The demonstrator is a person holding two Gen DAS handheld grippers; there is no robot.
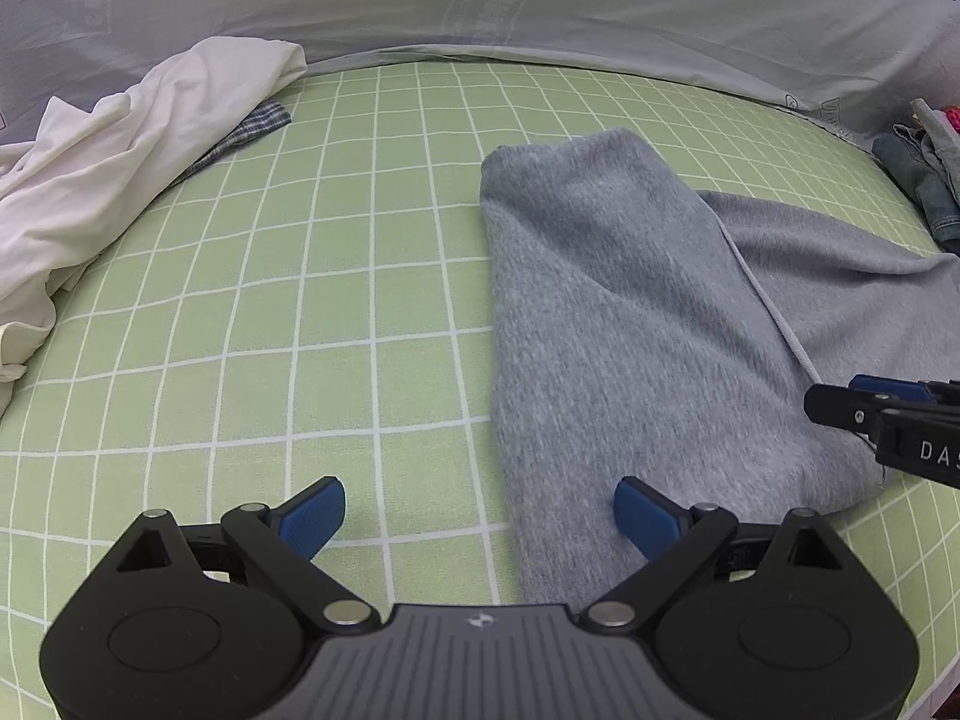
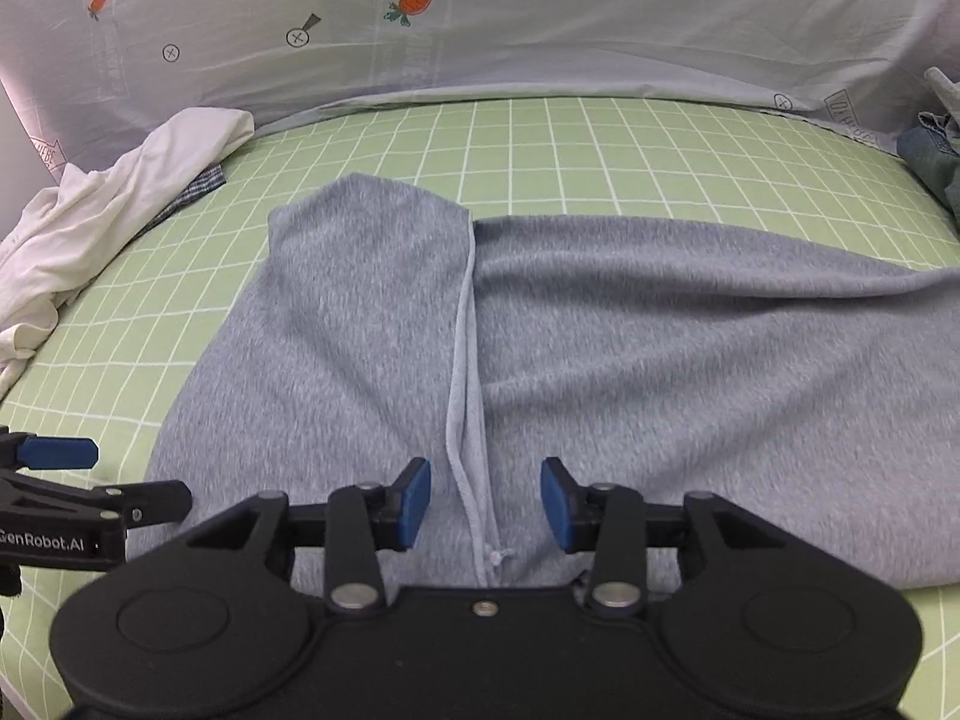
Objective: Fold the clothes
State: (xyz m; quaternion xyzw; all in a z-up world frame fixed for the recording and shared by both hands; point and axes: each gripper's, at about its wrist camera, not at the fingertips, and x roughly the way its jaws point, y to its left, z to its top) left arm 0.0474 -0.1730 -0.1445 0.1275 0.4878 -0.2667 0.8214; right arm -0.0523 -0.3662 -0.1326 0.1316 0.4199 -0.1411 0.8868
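Note:
A grey knit garment [image 1: 630,312] lies flat on the green checked sheet [image 1: 270,300], with one part folded over the rest along a hemmed edge [image 2: 465,360]. It fills the middle of the right wrist view [image 2: 660,360]. My left gripper [image 1: 480,516] is open and empty, low over the garment's near left edge. My right gripper [image 2: 486,501] is open and empty, straddling the hemmed edge near the garment's front. Each gripper shows at the edge of the other's view: the right one [image 1: 888,420] and the left one [image 2: 78,480].
A crumpled white garment [image 1: 102,180] lies on a checked cloth [image 1: 246,132] at the far left. Denim clothes [image 1: 924,180] are piled at the far right. A grey printed sheet [image 1: 480,12] rises behind the bed.

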